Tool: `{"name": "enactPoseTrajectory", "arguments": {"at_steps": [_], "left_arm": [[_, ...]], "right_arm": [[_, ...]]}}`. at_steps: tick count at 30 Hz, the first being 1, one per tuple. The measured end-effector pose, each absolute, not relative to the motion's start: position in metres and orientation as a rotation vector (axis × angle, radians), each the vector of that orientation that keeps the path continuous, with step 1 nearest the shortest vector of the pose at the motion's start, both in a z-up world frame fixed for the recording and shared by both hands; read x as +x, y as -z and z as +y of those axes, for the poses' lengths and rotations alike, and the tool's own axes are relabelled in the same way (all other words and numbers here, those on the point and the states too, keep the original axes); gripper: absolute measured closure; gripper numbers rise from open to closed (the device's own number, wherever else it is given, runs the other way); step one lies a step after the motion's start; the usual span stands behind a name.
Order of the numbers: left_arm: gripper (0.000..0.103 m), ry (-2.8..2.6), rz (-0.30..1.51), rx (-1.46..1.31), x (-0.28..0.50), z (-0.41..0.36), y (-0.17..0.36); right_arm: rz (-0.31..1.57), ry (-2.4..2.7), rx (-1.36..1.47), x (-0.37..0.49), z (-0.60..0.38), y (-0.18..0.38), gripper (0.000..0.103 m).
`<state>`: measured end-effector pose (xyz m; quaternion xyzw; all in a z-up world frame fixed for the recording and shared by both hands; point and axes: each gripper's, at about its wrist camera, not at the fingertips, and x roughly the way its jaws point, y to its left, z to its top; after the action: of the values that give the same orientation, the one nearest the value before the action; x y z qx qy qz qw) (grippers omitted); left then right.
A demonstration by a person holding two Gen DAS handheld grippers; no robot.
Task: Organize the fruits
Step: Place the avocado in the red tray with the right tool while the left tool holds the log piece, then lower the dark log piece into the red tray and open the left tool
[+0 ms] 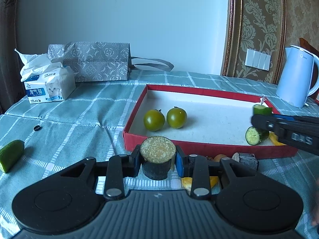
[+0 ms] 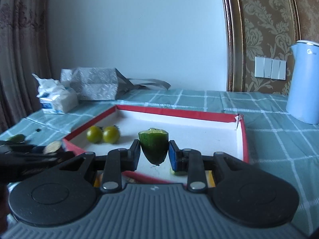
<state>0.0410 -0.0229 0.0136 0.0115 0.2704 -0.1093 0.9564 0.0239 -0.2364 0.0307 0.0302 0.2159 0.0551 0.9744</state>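
Note:
My left gripper is shut on a short dark-skinned stalk piece with a yellowish cut top, just in front of the red tray's near wall. The white-floored tray holds two green tomatoes and a cucumber chunk. My right gripper is shut on a cucumber end piece and hangs over the tray's near right part. From the left wrist it comes in at the right edge, with the piece sticking up. From the right wrist, the left gripper is blurred at the left.
Outside the tray lie another dark stalk piece, yellow peel bits and a cucumber end at the far left. A tissue pack and a patterned bag stand at the back left, a white kettle at the back right.

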Motion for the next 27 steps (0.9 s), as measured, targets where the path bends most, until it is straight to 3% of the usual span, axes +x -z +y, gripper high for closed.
{"name": "enactPoseTrajectory", "arguments": {"at_steps": [9,13,19,21,23,27], "left_arm": [[0.069,0.221,0.563,0.017,0.043,-0.022,-0.012],[0.069,0.218,0.562,0.020,0.043,-0.023,-0.012],[0.069,0.210,0.566,0.011,0.044,-0.021,-0.011],[0.070,0.209,0.565,0.008,0.044,-0.020,-0.011],[0.070,0.208,0.560,0.003,0.043,-0.020,-0.012],[0.070,0.204,0.547,-0.006,0.042,-0.018,-0.014]], "right_arm": [[0.516,-0.061,0.004,0.071,-0.223,-0.014,0.074],[0.503,-0.070,0.013,0.069,-0.225,-0.014,0.063],[0.415,-0.073,0.094,0.032,-0.245,-0.032,0.063],[0.391,-0.075,0.132,0.012,-0.255,-0.033,0.053],[0.355,-0.056,0.141,-0.012,-0.264,-0.032,0.035],[0.341,-0.038,0.148,-0.045,-0.275,-0.023,0.032]]}}
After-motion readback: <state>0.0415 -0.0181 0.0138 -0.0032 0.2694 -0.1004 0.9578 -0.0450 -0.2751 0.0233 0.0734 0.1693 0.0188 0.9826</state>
